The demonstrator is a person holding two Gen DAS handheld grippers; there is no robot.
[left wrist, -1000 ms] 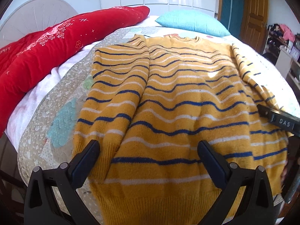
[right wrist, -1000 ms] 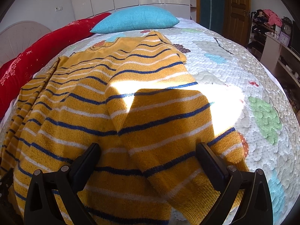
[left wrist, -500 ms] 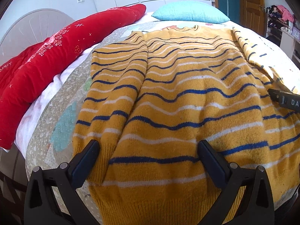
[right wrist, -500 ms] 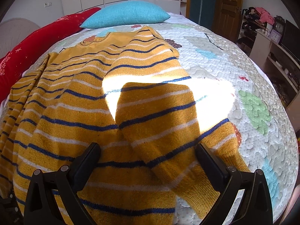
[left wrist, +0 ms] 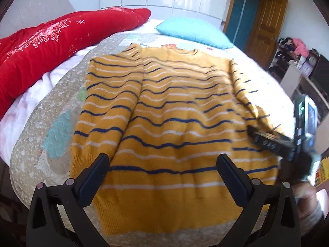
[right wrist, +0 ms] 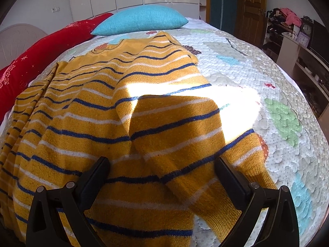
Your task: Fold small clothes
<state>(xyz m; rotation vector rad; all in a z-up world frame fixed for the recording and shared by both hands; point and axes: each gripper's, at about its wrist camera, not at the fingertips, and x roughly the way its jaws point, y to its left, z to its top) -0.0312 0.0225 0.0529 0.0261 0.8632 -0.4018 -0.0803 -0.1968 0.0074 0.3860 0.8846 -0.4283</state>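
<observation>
A mustard-yellow sweater (left wrist: 174, 123) with navy and white stripes lies flat on the quilted bed, hem toward me, collar at the far end. Its left sleeve (left wrist: 102, 107) lies along the body's left side. In the right wrist view the sweater (right wrist: 86, 123) fills the left, and its right sleeve (right wrist: 185, 140) lies folded beside the body, cuff near the front. My left gripper (left wrist: 162, 170) is open above the hem and holds nothing. My right gripper (right wrist: 162, 175) is open above the right sleeve and holds nothing; it also shows in the left wrist view (left wrist: 271, 142) at the sweater's right edge.
A red blanket (left wrist: 51, 47) lies along the bed's left side. A turquoise pillow (left wrist: 193, 33) sits at the head, also in the right wrist view (right wrist: 141, 20). The quilt (right wrist: 267, 94) shows right of the sweater. Shelves (right wrist: 298, 47) and a wooden door (left wrist: 265, 26) stand to the right.
The left gripper has drawn back and risen, so the whole hem and the quilt in front now show. The right gripper has dipped closer to the sleeve. Both stay open.
</observation>
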